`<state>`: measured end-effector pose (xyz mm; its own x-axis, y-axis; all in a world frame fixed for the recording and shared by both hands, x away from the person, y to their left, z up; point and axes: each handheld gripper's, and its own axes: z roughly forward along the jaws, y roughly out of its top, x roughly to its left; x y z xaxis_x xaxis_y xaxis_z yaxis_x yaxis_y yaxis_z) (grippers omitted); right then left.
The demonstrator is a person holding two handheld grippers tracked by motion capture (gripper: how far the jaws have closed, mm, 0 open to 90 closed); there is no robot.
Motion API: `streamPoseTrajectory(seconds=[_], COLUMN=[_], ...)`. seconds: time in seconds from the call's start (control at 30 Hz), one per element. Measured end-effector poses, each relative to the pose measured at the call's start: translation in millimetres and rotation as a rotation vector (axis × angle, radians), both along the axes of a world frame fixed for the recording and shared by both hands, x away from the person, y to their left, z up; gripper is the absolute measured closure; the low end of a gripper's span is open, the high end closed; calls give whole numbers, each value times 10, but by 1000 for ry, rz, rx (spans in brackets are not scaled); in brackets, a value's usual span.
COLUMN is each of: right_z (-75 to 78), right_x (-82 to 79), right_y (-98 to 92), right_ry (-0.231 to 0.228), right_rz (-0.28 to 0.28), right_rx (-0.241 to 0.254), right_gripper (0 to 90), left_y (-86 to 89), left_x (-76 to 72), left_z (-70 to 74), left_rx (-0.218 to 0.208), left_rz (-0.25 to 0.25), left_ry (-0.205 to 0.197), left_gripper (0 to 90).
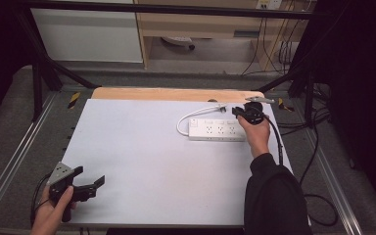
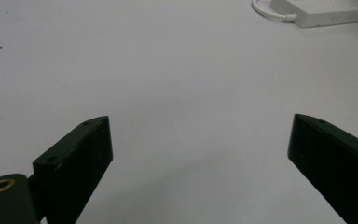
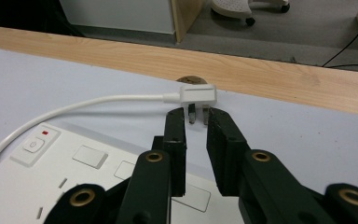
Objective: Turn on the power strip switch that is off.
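At the lower left of the high view, the left gripper is resting at the near edge of the pale grey table top, its jaws standing wide apart over bare surface with nothing between them. Farther up, right of centre, a white rectangular plastic power strip is lying flat, its white cable curling off its left end. Beyond it, near the light wooden strip along the far edge, the right gripper is reaching over the strip, its jaws nearly together around the metal prongs of the white flat plug; whether the pads are pressing them I cannot tell
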<state>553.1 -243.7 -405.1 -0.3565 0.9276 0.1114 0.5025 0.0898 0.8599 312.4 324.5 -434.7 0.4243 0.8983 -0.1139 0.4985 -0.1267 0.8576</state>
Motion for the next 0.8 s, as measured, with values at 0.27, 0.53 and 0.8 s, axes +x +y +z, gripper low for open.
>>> streamPoseTrajectory(seconds=[0.27, 0.53, 0.8], right_z=[-85, -183, -233], right_x=[-9, -18, -29], right_y=[8, 30, 38], right_ry=[14, 26, 24], right_rz=[-3, 2, 3], right_rx=[6, 8, 27], right_gripper=[798, 819, 856], left_y=[-5, -8, -5], left_x=[-2, -2, -1], left_z=[-1, -2, -4], left_rx=[5, 5, 5], left_rz=[-1, -2, -3], left_ry=[0, 0, 1], left_gripper=[64, 64, 64])
